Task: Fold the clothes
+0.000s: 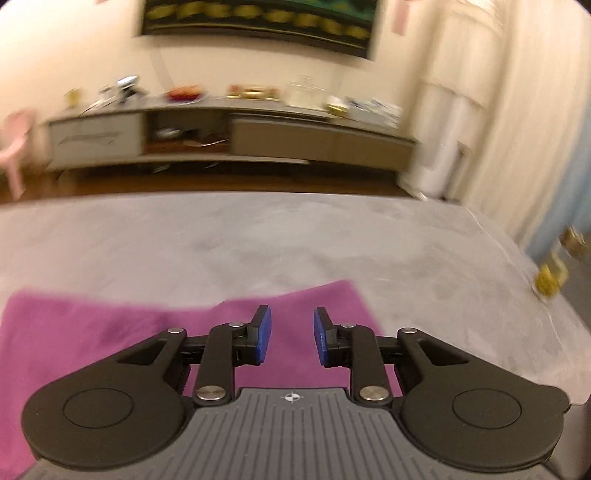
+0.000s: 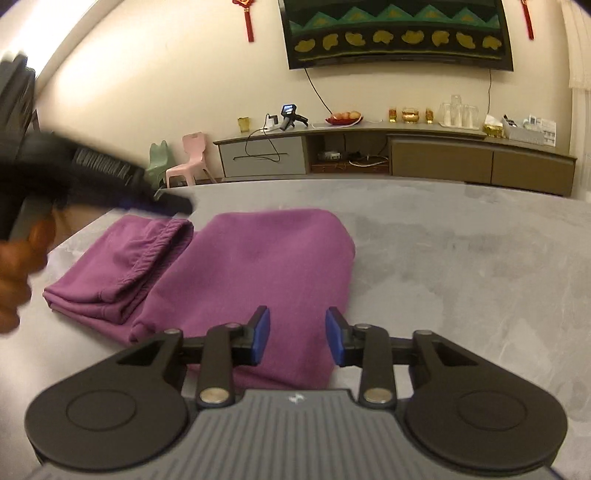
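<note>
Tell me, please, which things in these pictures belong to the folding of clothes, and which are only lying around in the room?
Belonging to the job:
- purple garment, partly folded on the grey surface
- left gripper, jaws apart, empty
- right gripper, jaws apart, empty

Only lying about:
- pink chair
- green chair
- low cabinet
- fruit plate
- wall screen

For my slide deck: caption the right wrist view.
Open right tongs hover over folded purple garment on grey table.
</note>
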{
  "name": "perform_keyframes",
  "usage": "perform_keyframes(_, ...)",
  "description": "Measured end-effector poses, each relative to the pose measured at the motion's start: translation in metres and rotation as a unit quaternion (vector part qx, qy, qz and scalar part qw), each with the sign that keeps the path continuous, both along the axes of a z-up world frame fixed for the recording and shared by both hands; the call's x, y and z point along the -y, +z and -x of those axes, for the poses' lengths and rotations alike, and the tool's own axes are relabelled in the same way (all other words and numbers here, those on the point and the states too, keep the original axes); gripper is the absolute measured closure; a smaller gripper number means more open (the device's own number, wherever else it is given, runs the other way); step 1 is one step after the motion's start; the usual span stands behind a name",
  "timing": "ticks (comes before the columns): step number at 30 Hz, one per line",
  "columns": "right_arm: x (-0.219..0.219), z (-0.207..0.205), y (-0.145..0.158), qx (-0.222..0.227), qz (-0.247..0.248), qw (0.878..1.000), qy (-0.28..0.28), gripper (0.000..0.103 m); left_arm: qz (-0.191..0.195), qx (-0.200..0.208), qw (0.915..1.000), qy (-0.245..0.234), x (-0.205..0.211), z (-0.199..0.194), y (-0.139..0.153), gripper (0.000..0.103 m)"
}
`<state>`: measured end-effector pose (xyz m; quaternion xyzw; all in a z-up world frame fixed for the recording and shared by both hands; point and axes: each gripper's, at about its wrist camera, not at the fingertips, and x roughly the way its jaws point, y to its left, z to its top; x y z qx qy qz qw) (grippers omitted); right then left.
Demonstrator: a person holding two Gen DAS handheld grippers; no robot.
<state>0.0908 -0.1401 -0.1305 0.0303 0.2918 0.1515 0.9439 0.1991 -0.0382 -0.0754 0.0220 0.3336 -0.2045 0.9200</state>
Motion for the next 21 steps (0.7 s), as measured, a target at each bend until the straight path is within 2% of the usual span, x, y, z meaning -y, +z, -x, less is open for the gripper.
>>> perform_keyframes(2,-0.006,-0.002,-0.007,-0.005,0.019,1.000,0.006,0.080,-0.042,0.002,0.9979,-0.049,0.039,-0.012,-0.005,0.076)
perform_keyframes(4,-0.009,-0.001,-0.011,-0.004,0.035,0.999,0.008,0.080,-0.100,-0.001,0.9924,-0.073,0.074,-0.028,-0.025,0.076)
perform_keyframes(5,-0.010,-0.003,-0.011,-0.004,0.039,0.999,0.008,0.080,-0.124,-0.004,0.9891,-0.080,0.087,-0.035,-0.036,0.076)
perform_keyframes(8,-0.009,-0.005,-0.013,-0.011,0.043,0.999,0.009,0.080,-0.149,-0.023,0.9864,-0.066,0.096,-0.052,-0.064,0.076)
perform_keyframes(11,-0.008,-0.009,-0.015,-0.009,0.050,0.999,0.006,0.078,-0.132,-0.036,0.9890,-0.056,0.090,-0.059,-0.064,0.076)
perform_keyframes(13,-0.006,-0.012,-0.015,-0.010,0.049,0.999,0.005,0.078,-0.133,-0.032,0.9891,-0.055,0.089,-0.059,-0.053,0.076)
perform_keyframes(14,-0.004,-0.013,-0.015,-0.011,0.045,0.999,0.006,0.078,-0.120,-0.027,0.9912,-0.049,0.085,-0.058,-0.044,0.076)
perform_keyframes(17,-0.001,-0.012,-0.013,-0.014,0.036,0.999,0.002,0.077,-0.032,-0.001,0.9994,-0.011,0.036,-0.034,-0.012,0.076)
perform_keyframes(18,-0.001,-0.012,-0.012,-0.015,0.038,0.999,0.002,0.077,-0.023,-0.003,0.9997,0.004,0.020,-0.024,-0.012,0.076)
perform_keyframes(19,-0.002,-0.012,-0.012,-0.015,0.041,0.999,0.002,0.077,-0.019,-0.006,0.9996,0.019,0.005,-0.014,-0.013,0.076)
perform_keyframes(21,-0.002,-0.014,-0.012,-0.017,0.044,0.999,0.001,0.076,-0.055,-0.025,0.9975,0.036,-0.010,0.001,-0.031,0.076)
